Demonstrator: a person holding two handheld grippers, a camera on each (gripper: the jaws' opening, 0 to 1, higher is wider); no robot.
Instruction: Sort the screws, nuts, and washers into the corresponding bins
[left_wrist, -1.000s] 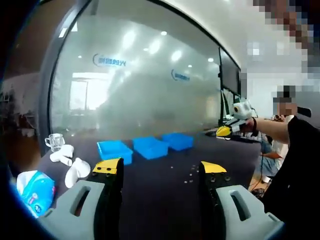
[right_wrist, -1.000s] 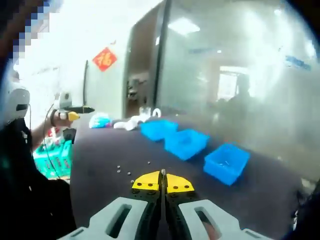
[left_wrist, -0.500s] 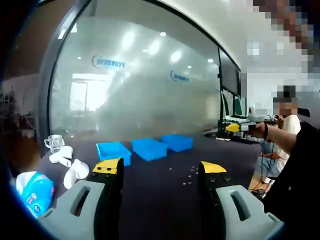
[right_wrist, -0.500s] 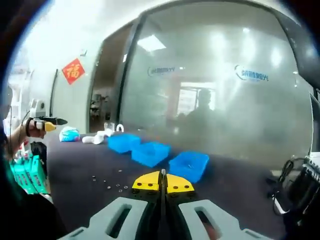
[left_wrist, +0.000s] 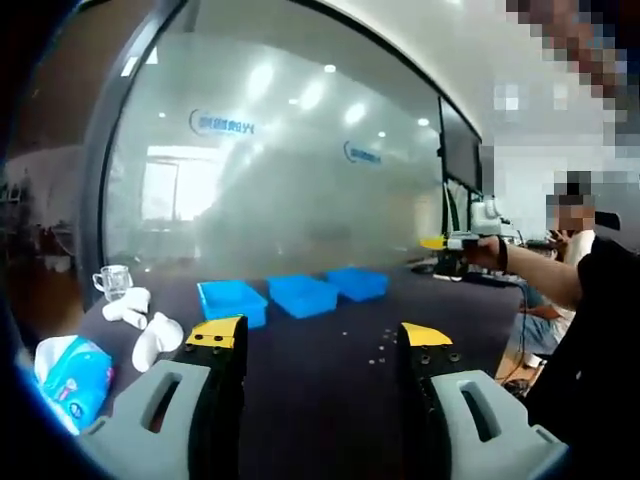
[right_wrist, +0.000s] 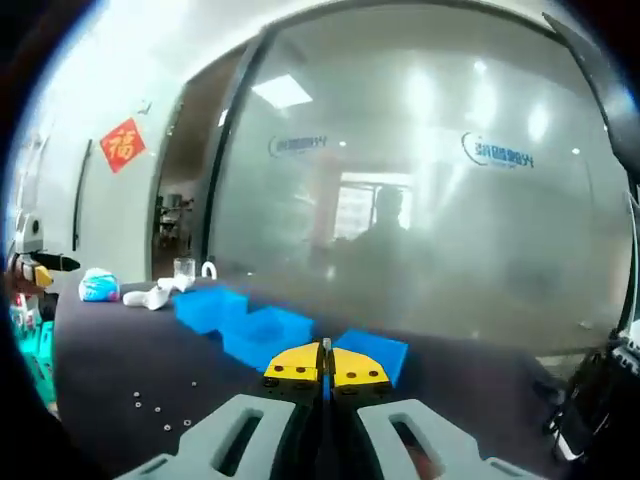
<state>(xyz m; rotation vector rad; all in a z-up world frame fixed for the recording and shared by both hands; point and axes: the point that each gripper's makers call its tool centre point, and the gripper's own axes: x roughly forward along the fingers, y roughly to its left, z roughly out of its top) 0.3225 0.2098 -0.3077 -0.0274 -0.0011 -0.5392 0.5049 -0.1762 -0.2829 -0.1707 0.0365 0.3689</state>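
Note:
Three blue bins (left_wrist: 232, 300) (left_wrist: 303, 294) (left_wrist: 357, 283) stand in a row on the dark table (left_wrist: 320, 400). Small screws, nuts and washers (left_wrist: 381, 345) lie scattered in front of them. My left gripper (left_wrist: 320, 335) hangs open above the near table, nothing between its jaws. Off to the right a hand holds my right gripper (left_wrist: 448, 242) in the air. In the right gripper view, the right gripper (right_wrist: 325, 366) is shut, with the bins (right_wrist: 210, 306) (right_wrist: 266, 335) (right_wrist: 378, 352) beyond it and the loose hardware (right_wrist: 160, 410) at lower left. The left gripper (right_wrist: 38, 264) shows at the far left.
White plastic fittings (left_wrist: 150, 340) (left_wrist: 126, 305), a glass cup (left_wrist: 112, 281) and a blue packet (left_wrist: 70, 370) lie at the table's left end. A frosted glass wall (left_wrist: 300, 170) stands behind the table. A person (left_wrist: 590, 330) stands at the right, with green crates (right_wrist: 28, 340) beside them.
The right gripper view has swung round and up, so the bins sit closer and lower left. In the left gripper view, the right gripper has shifted left. Both grippers keep their states.

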